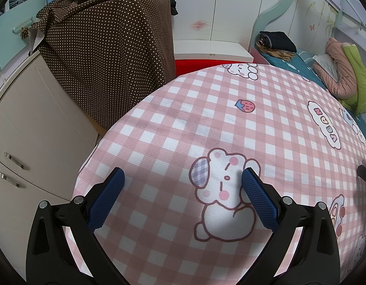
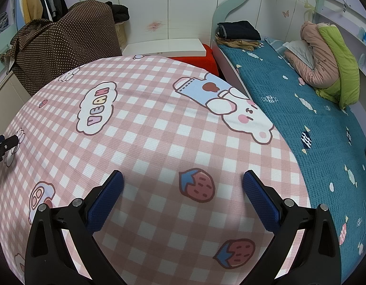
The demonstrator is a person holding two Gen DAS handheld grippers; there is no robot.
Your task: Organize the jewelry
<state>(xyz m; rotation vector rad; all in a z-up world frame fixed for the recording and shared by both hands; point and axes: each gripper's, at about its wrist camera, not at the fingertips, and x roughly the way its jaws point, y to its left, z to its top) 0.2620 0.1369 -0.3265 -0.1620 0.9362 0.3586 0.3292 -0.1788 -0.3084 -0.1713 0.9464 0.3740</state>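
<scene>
Hovering over the desk, your left tool is released, its blue pads spread wide with nothing between them, and the checked pink tablecloth below shows a printed bunny between the fingers. Your right tool is released too, jaws wide and empty, with a printed strawberry between the pads. The tip of your right tool shows at the right edge of the left view, and the tip of your left tool at the left edge of the right view. No jewelry shows in either view, so you cannot tell where it lies. A brown dotted cloth drapes over furniture beyond the desk's far left edge, beside a beige cabinet. A bed with a teal cover runs just beside the desk on the right, with folded clothes at its far end and a pink and green quilt against the wall.
</scene>
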